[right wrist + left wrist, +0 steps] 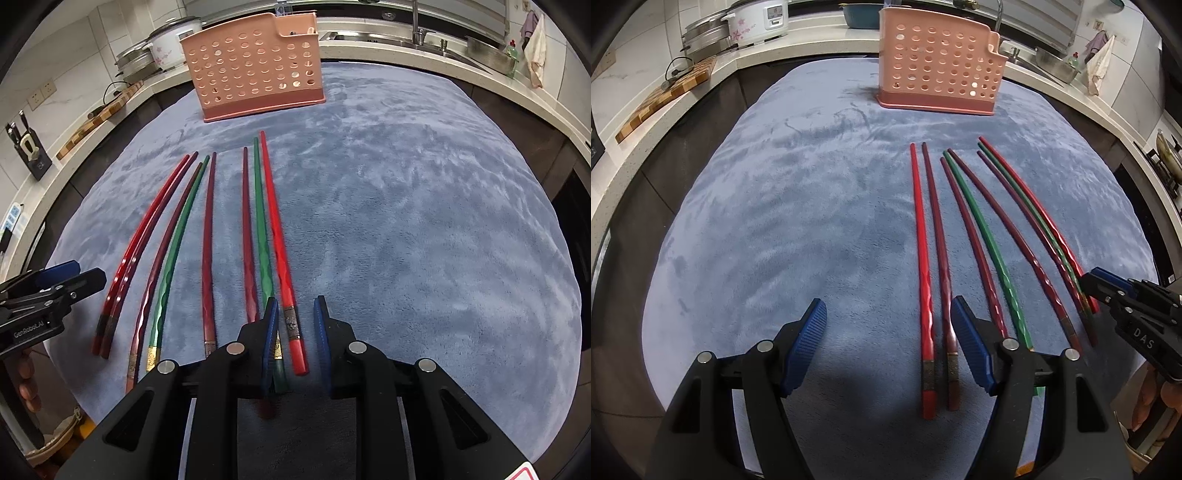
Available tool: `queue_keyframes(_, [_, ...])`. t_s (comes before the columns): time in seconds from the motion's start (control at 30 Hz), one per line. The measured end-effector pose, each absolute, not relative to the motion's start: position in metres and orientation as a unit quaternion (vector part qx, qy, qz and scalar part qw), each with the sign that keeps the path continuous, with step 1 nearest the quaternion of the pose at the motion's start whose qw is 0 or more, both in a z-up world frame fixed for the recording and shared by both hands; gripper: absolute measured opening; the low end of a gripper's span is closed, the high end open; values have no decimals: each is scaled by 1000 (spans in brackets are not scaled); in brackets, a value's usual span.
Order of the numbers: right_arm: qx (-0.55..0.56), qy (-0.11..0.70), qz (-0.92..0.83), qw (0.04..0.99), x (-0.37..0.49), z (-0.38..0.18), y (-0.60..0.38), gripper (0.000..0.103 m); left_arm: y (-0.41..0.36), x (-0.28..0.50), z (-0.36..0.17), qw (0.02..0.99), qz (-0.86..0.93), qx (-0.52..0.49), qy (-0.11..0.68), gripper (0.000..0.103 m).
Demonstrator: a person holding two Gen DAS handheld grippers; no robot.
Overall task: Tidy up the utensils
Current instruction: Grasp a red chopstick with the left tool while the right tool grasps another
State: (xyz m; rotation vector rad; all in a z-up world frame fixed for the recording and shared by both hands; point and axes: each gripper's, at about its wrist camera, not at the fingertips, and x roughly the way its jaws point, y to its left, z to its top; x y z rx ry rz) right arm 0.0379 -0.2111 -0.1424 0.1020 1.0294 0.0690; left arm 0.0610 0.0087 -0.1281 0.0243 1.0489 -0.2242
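Several red, maroon and green chopsticks lie side by side on a blue-grey cloth point(798, 206), tips toward a pink perforated utensil holder point(938, 70) at the far edge; the holder also shows in the right wrist view point(255, 66). My left gripper point(886, 317) is open and empty, low over the cloth, with the leftmost red chopstick point(921, 236) and a maroon one point(940, 258) between its fingers. My right gripper point(295, 314) is open around the thick end of the rightmost red chopstick point(280, 240), not closed on it. A green chopstick point(264, 236) lies under its left finger.
A counter runs around the cloth, with a rice cooker point(757, 18), a steel pot, a wooden cutting board point(661, 99), a knife block point(31, 155), and a sink with a tap point(417, 22). The cloth point(424, 221) is bare to the right of the chopsticks.
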Motion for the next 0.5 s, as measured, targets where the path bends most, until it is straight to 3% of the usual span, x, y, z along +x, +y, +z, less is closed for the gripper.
queue_keyframes(0.5, [57, 501, 29, 863, 35, -147, -215, 18, 12, 57, -144, 847, -103, 7, 521, 62])
